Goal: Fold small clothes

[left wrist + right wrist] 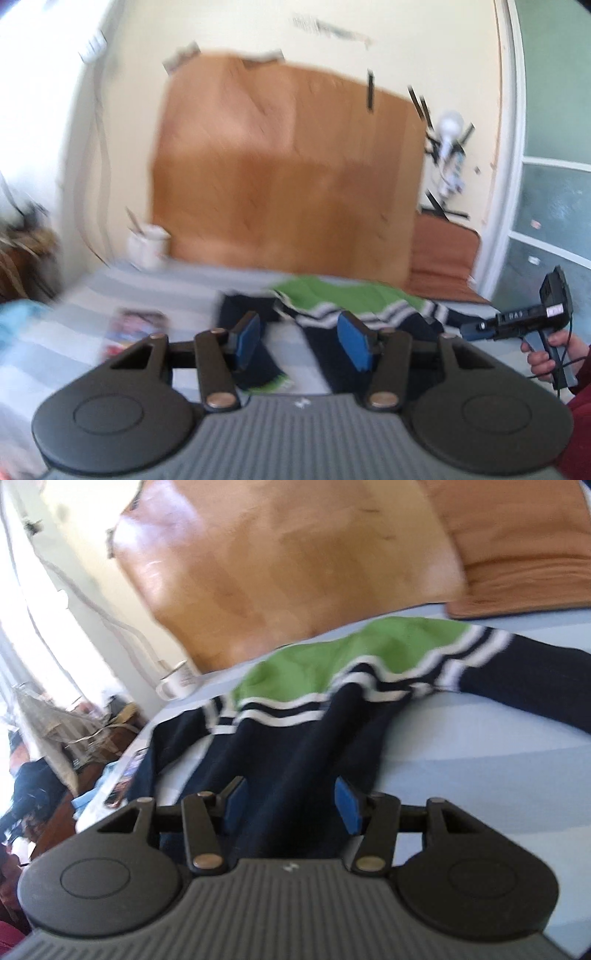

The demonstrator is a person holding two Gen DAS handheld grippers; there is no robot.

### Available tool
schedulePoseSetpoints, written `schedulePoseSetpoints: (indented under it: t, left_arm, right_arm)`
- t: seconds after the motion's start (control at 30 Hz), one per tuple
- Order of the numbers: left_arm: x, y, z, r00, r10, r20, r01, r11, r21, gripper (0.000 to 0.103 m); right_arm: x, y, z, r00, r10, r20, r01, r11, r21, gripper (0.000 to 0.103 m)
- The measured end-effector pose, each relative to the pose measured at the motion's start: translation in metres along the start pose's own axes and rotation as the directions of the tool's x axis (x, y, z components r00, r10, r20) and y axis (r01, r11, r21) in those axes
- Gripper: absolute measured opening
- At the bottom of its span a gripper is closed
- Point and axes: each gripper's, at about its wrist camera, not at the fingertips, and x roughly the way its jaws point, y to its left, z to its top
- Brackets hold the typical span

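One garment is in play, and by the look of it the folding has hardly begun. The surface that carries it, a bed covered in a pale blue and white striped sheet [480, 775], looks smooth and flat. Behind the bed a large orange-brown wooden board [288, 177] with a glossy face leans against a cream wall.

The small knitted sweater [295, 738], navy blue with a green upper part and white stripes across the chest and sleeves, lies spread near the far side of the bed. Its body is rumpled, one sleeve stretches off to the right, and another trails toward the left; no neat fold shows. It looks soft and limp, likely to sag when lifted. Squaring it, folding the sleeves in and doubling the body all appear to remain.

The left claw [301, 341], black with blue rubbery pads, hovers above the sweater's near edge, jaws about half open and holding nothing. The right claw [290, 806] sits low over the dark hem, also about half open; cloth lies between its pads, but they do not press on it. A hand in a red sleeve grips its handle at the left view's edge.

A small white mug [177, 685] stands at the far corner.
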Motion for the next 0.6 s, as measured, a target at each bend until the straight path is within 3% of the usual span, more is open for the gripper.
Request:
schedulePoseSetpoints:
  t: [0.1, 0.17, 0.23, 0.33, 0.4, 0.47, 0.6]
  left_arm:
    - [-0.041, 0.002, 0.007, 0.994, 0.071, 0.077, -0.071, 0.997, -0.001, 0.057]
    - [-0.049, 0.001, 0.006, 0.993, 0.079, 0.083, -0.078, 0.997, -0.010, 0.057]
    - [-0.036, -0.003, -0.002, 0.998, 0.055, 0.036, -0.055, 0.998, -0.023, 0.057]
    - [0.009, -0.008, -0.023, 0.993, -0.051, -0.104, 0.042, 0.995, -0.090, 0.057]
    - [0.045, -0.012, -0.041, 0.971, -0.126, -0.204, 0.097, 0.984, -0.149, 0.056]
    - [0.079, -0.013, -0.057, 0.933, -0.200, -0.298, 0.136, 0.966, -0.221, 0.055]
    - [0.116, -0.016, -0.073, 0.871, -0.321, -0.371, 0.214, 0.929, -0.301, 0.055]
  right_arm:
    - [0.009, 0.007, -0.001, 0.998, 0.061, -0.020, -0.062, 0.997, -0.037, 0.056]
    - [0.009, 0.010, -0.004, 0.996, 0.089, -0.025, -0.090, 0.995, -0.046, 0.056]
    - [0.005, 0.009, -0.009, 0.995, 0.097, -0.024, -0.098, 0.994, -0.042, 0.056]
    - [-0.010, 0.003, -0.018, 0.998, 0.062, -0.007, -0.063, 0.998, -0.027, 0.056]
    - [-0.029, -0.001, -0.025, 1.000, 0.019, 0.012, -0.019, 1.000, -0.022, 0.056]
    - [-0.053, -0.004, -0.032, 0.999, -0.041, 0.030, 0.042, 0.999, -0.018, 0.056]
    - [-0.102, -0.005, -0.048, 0.986, -0.156, 0.052, 0.158, 0.987, -0.024, 0.056]
